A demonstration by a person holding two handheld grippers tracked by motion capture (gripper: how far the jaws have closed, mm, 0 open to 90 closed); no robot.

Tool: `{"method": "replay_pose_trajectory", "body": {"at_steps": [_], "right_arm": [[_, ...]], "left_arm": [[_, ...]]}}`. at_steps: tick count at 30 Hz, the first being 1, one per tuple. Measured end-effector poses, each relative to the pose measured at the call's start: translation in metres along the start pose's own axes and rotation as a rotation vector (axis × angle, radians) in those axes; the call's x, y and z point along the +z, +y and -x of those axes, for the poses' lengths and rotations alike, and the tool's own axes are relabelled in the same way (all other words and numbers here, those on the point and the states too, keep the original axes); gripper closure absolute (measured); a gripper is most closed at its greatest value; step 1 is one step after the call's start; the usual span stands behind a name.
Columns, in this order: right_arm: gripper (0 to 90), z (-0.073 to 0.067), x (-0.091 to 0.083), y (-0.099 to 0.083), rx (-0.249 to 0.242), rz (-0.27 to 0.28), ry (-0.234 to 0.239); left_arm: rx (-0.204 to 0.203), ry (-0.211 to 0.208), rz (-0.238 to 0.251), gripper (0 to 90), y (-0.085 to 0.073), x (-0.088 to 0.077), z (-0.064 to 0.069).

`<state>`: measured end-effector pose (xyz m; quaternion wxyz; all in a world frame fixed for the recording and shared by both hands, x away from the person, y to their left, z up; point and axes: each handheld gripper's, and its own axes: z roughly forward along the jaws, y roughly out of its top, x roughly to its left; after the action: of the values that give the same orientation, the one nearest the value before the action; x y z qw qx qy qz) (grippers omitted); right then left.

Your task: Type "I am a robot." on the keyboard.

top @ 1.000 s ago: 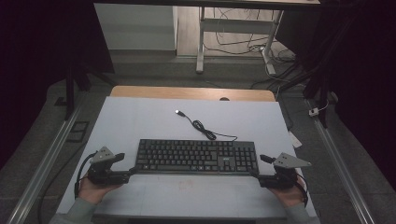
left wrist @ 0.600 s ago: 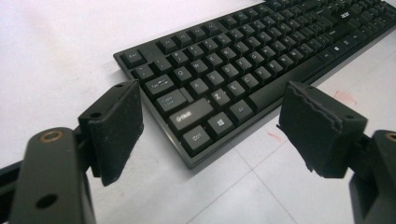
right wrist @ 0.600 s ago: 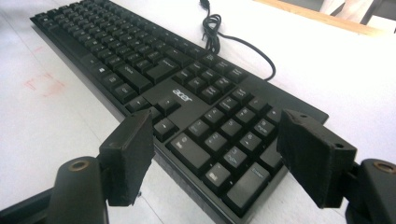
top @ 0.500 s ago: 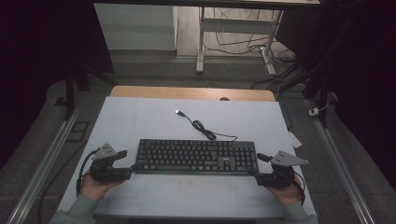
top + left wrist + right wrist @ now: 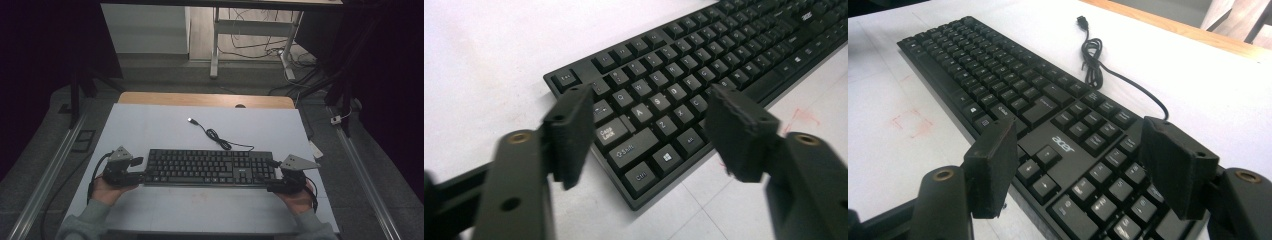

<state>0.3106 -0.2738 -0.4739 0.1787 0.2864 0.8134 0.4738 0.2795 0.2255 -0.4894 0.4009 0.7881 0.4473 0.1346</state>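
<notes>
Keyboard (image 5: 210,167), black and full-size, lies across the near middle of the white surface (image 5: 150,125) in the high view, its cable (image 5: 215,135) curling away toward the far edge and ending in a USB plug (image 5: 190,120). Left gripper (image 5: 146,173) sits at the keyboard's left end and right gripper (image 5: 268,176) at its right end, each held in a hand coming in from below. Against the earlier frames, both grippers have drawn in closer to the keyboard's ends; the keyboard itself lies where it did.

Left gripper view: the jaws straddle the keyboard's (image 5: 684,85) near corner with the Ctrl and Caps Lock keys between them. They have just been closing, yet both pads stand clear of the case, so the gripper is open.

Right gripper view: the jaws frame the number-pad end of the keyboard (image 5: 1048,125), with gaps on both sides; this gripper is open too, its jaws having just been closing slightly. The coiled cable (image 5: 1093,60) lies beyond.
</notes>
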Motion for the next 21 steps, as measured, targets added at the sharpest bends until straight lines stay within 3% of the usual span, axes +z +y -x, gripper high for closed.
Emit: {"method": "replay_pose_trajectory", "body": {"at_steps": [2, 8, 16, 21], "right_arm": [[33.4, -0.002, 0.005, 0.003, 0.001, -0.001, 0.008], [34.4, -0.007, 0.02, 0.015, -0.006, -0.017, 0.028], [35.2, -0.019, 0.044, 0.035, -0.023, -0.032, 0.06], [37.6, -0.027, 0.064, 0.047, -0.015, -0.043, 0.08]], "left_arm": [[0.013, 0.0, -0.011, 51.2, 0.0, 0.003, 0.0], [0.049, 0.015, -0.065, 70.6, -0.001, 0.013, 0.002], [0.045, 0.02, -0.09, 85.8, -0.004, 0.019, -0.003], [0.053, 0.024, -0.099, 88.9, -0.005, 0.022, -0.002]]}}
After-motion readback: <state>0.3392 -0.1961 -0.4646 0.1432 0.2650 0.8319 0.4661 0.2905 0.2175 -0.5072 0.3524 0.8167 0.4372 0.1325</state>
